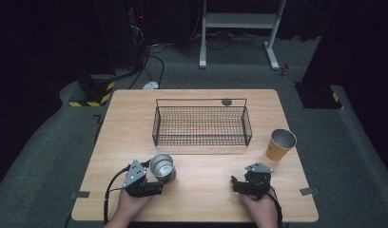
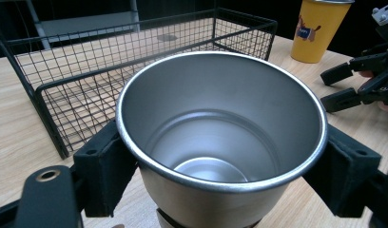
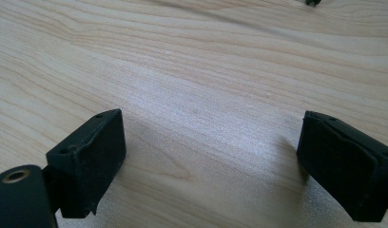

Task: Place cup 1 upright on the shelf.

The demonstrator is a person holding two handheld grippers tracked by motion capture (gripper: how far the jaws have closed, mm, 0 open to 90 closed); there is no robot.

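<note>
left gripper (image 1: 156,183) is clamping the steel cup (image 1: 162,167) at the near-left part of the wooden table (image 1: 135,114). in the left gripper view the pads are pressing on both sides of the cup (image 2: 220,137) just under its rim, cup sitting upright w/ its mouth facing up, empty inside. can't tell if the base is touching the wood or hanging just above it.

right gripper (image 1: 236,183) is resting near-right w/ jaws spread wide, gripping nothing; right gripper view is showing bare tabletop (image 3: 197,85) btwn the pads.

key relation, judging by the layout: the black wire basket (image 1: 201,124) is lying straight beyond the cup, toward the far side & slightly right, its long axis running left-right across the table. so the left hand is holding the load and is also the nearer one to the basket's left half. the move is likely calling for a lift over the near wire wall.

yellow paper cup (image 1: 280,144) is standing well apart at the right, closer to the right gripper.
</note>
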